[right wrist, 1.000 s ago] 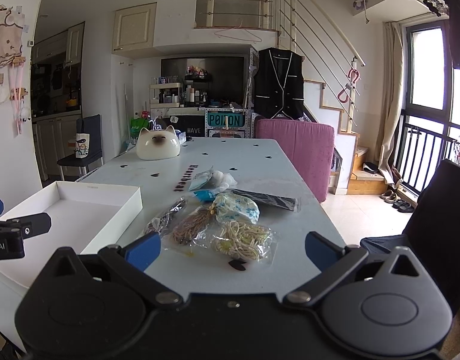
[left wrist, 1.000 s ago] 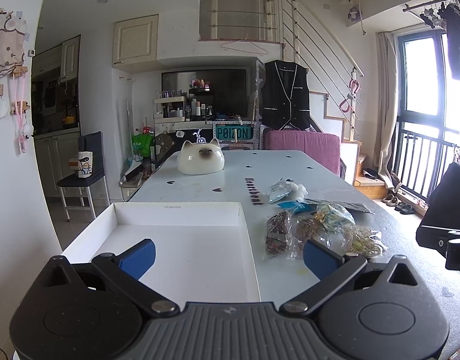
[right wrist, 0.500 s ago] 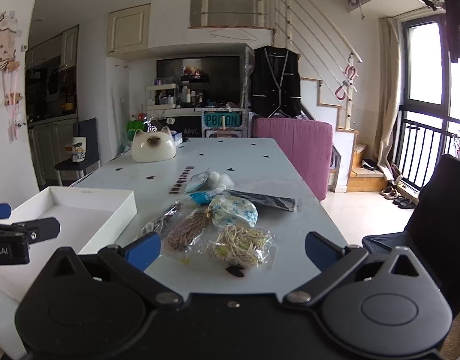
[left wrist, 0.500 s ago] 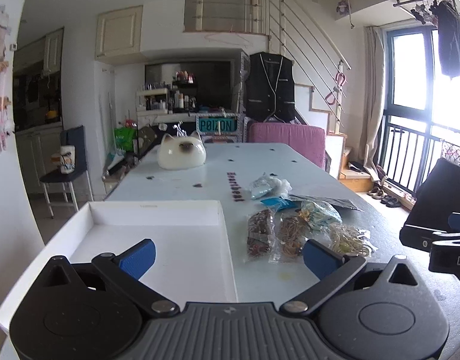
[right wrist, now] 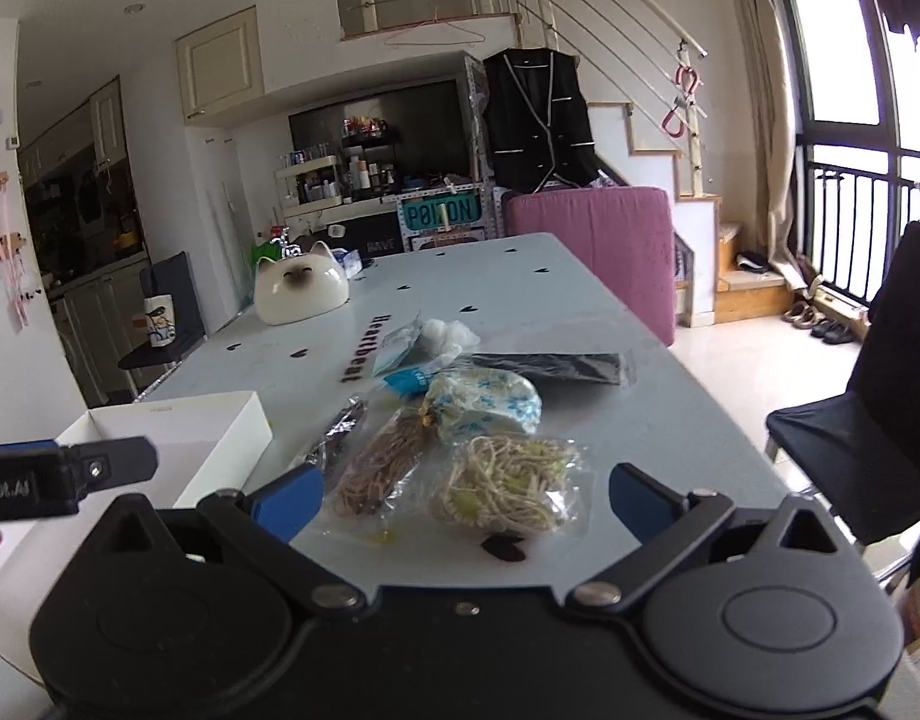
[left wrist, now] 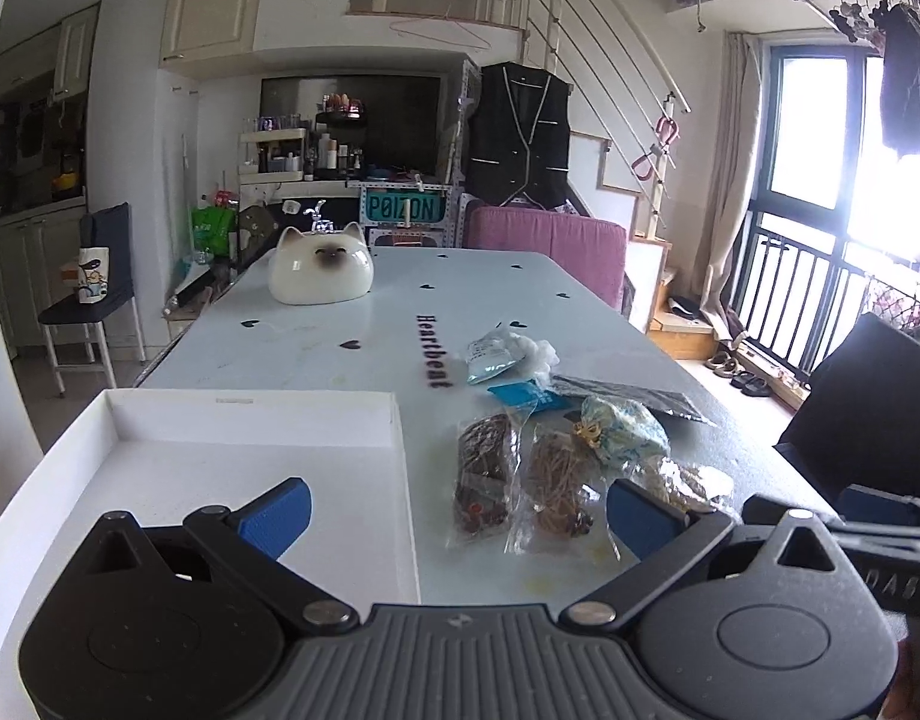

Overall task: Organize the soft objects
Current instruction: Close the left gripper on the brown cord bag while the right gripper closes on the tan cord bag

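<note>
Both tools (left wrist: 456, 504) (right wrist: 466, 498) closer to packets (right wrist: 508, 483), jaws wide as before.

left wrist: low over white tray (left wrist: 249, 420), facing forward | right wrist: same heading | shared: packets (right wrist: 508, 480)

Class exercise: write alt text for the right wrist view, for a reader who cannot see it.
The open right gripper hovers low over clear bags of cord bundles on a pale table. A white tray sits left, a cat-shaped ornament farther back.
</note>
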`<state>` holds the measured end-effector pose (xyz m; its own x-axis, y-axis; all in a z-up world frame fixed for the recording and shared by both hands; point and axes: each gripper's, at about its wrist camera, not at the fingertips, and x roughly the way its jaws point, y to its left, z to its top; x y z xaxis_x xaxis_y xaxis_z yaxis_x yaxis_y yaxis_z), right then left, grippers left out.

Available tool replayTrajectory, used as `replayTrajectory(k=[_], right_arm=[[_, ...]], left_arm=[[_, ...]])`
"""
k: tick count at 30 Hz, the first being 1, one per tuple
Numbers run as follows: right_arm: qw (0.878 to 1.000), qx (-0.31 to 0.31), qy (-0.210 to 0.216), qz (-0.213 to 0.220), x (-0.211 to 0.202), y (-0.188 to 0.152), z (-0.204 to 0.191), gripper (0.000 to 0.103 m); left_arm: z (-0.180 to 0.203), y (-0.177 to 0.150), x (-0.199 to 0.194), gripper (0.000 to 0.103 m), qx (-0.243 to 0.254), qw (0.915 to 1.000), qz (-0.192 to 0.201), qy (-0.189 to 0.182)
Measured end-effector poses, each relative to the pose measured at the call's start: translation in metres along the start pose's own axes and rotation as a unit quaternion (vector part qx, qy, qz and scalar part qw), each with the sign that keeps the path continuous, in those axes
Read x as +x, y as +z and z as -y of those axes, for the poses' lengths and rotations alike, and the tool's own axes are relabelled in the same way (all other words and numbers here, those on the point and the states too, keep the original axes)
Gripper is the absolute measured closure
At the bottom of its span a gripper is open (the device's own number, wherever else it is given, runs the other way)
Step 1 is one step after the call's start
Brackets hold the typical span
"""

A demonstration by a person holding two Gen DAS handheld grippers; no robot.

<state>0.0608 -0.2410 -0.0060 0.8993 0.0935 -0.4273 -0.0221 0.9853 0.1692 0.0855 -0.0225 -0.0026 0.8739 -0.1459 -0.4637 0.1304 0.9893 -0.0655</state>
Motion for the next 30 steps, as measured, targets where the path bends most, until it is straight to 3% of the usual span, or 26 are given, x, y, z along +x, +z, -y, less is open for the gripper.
replayTrajectory(k=[3,9,15,22,24,25,26,30], right_arm=[[0.999,0.014,0.027,-0.02,0.015,-0.002,0.001,0.019],[0.994,0.056,0.073,-0.057,0.046,-0.007,0.001,0.048],[0.989,0.074,0.097,-0.086,0.073,-0.013,-0.004,0.063],[0.981,0.092,0.116,-0.124,0.097,-0.021,-0.007,0.07],[0.98,0.094,0.116,-0.132,0.104,-0.022,-0.009,0.076],[0.98,0.093,0.115,-0.135,0.107,-0.024,-0.009,0.079],[0.98,0.093,0.114,-0.137,0.108,-0.024,-0.009,0.09],[0.977,0.095,0.125,-0.143,0.105,-0.026,-0.004,0.1]], left_arm=[[-0.002,0.009,0.012,0.003,-0.003,0.9999,-0.003,-0.012],[-0.008,0.032,0.043,0.029,-0.036,0.9962,-0.035,-0.071],[0.003,0.037,0.082,0.05,-0.027,0.9921,-0.071,-0.1],[0.014,0.024,0.128,0.06,-0.013,0.9893,-0.119,-0.083],[0.014,0.022,0.136,0.069,-0.011,0.9886,-0.126,-0.081],[0.015,0.022,0.14,0.079,-0.009,0.9881,-0.131,-0.08],[0.015,0.022,0.142,0.089,-0.007,0.9877,-0.136,-0.077],[0.014,0.019,0.151,0.095,-0.019,0.9854,-0.156,-0.065]])
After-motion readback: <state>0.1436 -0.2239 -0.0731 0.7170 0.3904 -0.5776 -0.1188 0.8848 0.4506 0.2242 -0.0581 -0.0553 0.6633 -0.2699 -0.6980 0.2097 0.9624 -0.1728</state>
